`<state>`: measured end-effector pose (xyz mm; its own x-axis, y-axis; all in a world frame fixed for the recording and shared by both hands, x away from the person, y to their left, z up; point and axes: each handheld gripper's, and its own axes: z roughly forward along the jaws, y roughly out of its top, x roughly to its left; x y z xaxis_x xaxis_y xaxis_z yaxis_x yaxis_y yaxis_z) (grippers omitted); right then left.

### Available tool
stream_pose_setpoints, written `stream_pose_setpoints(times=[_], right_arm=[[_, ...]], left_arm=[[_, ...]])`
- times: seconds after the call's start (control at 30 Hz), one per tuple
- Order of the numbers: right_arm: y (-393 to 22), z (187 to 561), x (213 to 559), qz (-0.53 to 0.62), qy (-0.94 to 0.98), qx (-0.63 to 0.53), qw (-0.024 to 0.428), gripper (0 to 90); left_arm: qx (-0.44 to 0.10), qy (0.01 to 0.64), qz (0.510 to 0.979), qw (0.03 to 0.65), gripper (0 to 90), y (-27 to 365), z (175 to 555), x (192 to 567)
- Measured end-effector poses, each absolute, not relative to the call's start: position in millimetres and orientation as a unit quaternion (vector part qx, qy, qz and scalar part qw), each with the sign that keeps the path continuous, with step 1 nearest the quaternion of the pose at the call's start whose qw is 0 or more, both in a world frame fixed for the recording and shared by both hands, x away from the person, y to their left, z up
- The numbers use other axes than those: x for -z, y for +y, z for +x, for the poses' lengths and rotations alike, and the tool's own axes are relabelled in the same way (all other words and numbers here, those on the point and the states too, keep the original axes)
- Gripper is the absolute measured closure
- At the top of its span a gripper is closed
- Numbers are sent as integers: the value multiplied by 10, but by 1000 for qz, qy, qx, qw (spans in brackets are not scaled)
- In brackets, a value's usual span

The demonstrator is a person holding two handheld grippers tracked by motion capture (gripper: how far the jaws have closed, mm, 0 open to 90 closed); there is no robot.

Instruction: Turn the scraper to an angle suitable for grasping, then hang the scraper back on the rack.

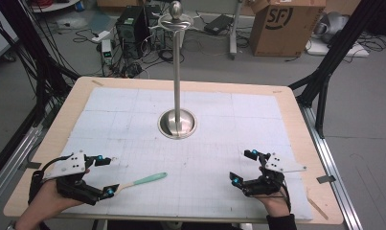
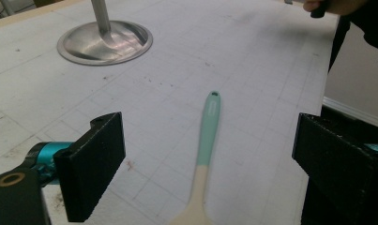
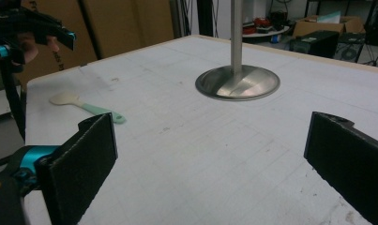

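A spatula (image 1: 143, 180) with a mint-green handle and a cream head lies flat on the white gridded mat (image 1: 214, 110), near the front left. My left gripper (image 1: 111, 176) stands open around its head end, a jaw on either side and neither touching it. In the left gripper view the spatula (image 2: 208, 136) runs away from me between the wide-apart jaws of that gripper (image 2: 210, 145). My right gripper (image 1: 242, 166) is open at the front right with nothing between its jaws. From the right gripper (image 3: 215, 150) the spatula (image 3: 90, 108) lies far off to the left.
A steel stand (image 1: 177, 123) with a round base and a tall pole topped by a knob rises from the mat's middle. The wooden table edge (image 1: 320, 158) frames the mat. On the floor beyond are a cardboard box (image 1: 286, 24), computer gear (image 1: 133, 24) and black frame legs (image 1: 334, 52).
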<state>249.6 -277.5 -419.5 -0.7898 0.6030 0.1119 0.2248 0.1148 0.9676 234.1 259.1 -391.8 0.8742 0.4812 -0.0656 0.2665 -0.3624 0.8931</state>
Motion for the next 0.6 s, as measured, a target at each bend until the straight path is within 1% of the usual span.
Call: stream_pose_setpoints(times=[0.1,0.27,0.43,0.6], right_arm=[[-2765,2491,4197,282,732,-600,155,17],[-2772,2483,4189,283,730,-602,157,17],[-2785,2488,4187,282,729,-604,158,17],[-2792,2482,4187,283,728,-604,156,17]], left_arm=[[-95,225,825,509,108,2600,2392,3907],[-97,209,851,472,126,2565,2503,3878],[-77,199,878,428,142,2438,2619,3833],[-55,187,902,385,150,2272,2684,3866]])
